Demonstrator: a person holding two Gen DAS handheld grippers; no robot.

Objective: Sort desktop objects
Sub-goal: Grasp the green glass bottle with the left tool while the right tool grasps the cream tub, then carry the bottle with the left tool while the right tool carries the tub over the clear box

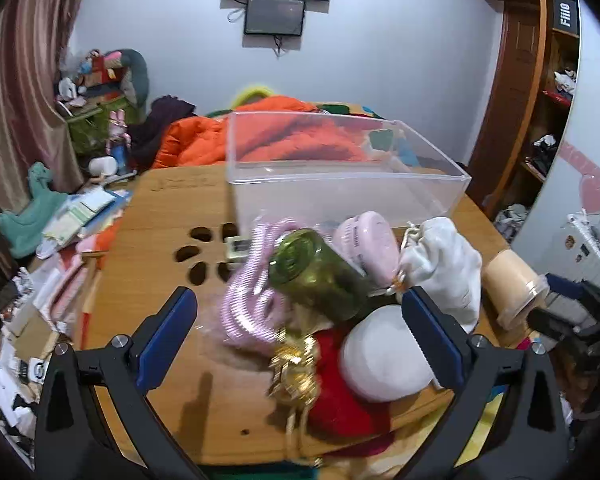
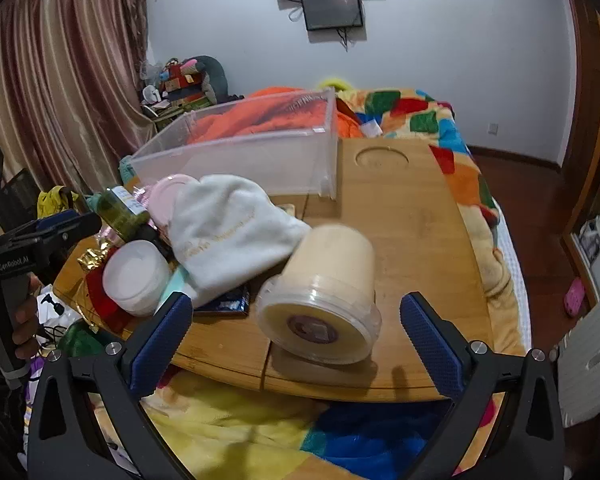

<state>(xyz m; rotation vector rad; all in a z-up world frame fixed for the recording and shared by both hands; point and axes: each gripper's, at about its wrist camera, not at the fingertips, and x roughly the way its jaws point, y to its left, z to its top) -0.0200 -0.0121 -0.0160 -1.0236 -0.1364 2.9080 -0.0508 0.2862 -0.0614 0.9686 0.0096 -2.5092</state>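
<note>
A clear plastic bin stands at the back of the wooden lap table; it also shows in the right wrist view. In front of it lies a pile: a green bottle on its side, a pink coiled cord, a pink case, a white cloth pouch, a white round jar, a red and gold bag. My left gripper is open around the pile. A tan jar lies on its side just ahead of my open right gripper.
The table sits on a bed with a colourful blanket and an orange duvet. Clutter of papers and boxes lies left of the table. A black flat box lies under the pouch. A cup recess is at the table's far right.
</note>
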